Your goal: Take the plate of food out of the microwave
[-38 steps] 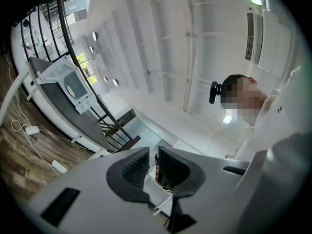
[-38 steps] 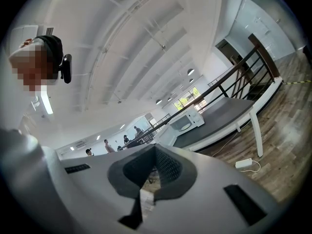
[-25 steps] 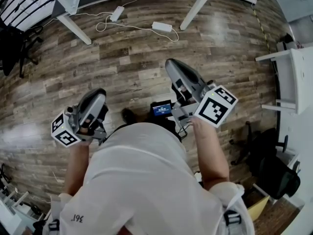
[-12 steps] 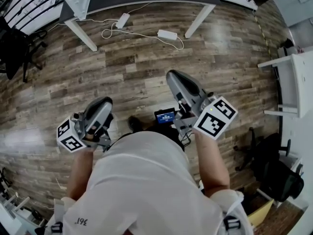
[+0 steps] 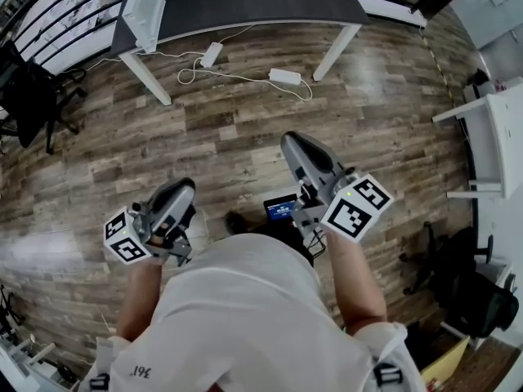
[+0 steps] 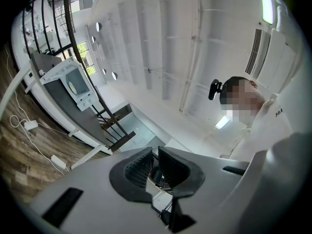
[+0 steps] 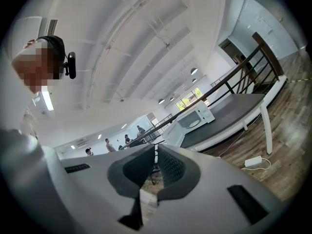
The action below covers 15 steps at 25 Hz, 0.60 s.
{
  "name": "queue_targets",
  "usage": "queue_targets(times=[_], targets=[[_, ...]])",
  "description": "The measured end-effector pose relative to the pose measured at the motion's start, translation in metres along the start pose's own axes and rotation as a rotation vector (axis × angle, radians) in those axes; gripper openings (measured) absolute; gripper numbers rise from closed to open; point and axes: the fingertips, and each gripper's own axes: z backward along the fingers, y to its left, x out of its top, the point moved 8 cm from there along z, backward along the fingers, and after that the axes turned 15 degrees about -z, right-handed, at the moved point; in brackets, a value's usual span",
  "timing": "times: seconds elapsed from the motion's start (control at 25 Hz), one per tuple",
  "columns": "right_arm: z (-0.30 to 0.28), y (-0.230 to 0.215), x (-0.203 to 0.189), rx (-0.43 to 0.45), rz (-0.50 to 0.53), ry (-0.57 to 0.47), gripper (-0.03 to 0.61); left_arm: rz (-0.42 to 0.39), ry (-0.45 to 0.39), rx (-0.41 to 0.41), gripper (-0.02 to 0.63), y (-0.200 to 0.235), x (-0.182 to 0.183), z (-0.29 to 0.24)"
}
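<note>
Microwave (image 7: 208, 113), one, one plate (image 7: 194, 123) inside, left gripper (image 6: 155, 151) ajar, right gripper (image 7: 156, 147) closed

Closed empty tongs (image 7: 155, 150), distant microwave (image 7: 194, 119)

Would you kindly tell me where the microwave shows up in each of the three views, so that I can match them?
Head view: the microwave sits at the top edge, left of centre, mostly cut off.
Left gripper view: the microwave is small, in the upper left.
Right gripper view: the microwave is just right of centre, in the distance.
Shared landmark: the dark-topped table that it stands on.
</note>
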Motion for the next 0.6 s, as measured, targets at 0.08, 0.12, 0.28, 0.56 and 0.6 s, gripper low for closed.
queue_targets(times=[0.08, 0.12, 0.28, 0.56, 0.6], targets=[[-0.003, 0.004, -0.003, -0.002, 0.006, 0.0, -0.005, 0.0, 0.002, -0.008, 0.041, 0.0, 0.003, 0.004], [-0.004, 0.007, -0.004, -0.002, 0.01, 0.0, -0.005, 0.0, 0.001, -0.011, 0.041, -0.001, 0.004, 0.006], [-0.008, 0.013, -0.011, -0.012, 0.04, 0.009, -0.005, 0.019, -0.005, -0.016, 0.041, 0.001, 0.006, 0.015], [-0.007, -0.001, -0.021, -0.048, 0.026, 0.021, -0.005, 0.039, 0.021, -0.022, 0.041, 0.001, -0.001, 0.018], [-0.008, -0.005, -0.021, -0.049, 0.024, 0.025, -0.005, 0.041, 0.023, -0.016, 0.041, 0.003, -0.002, 0.017]])
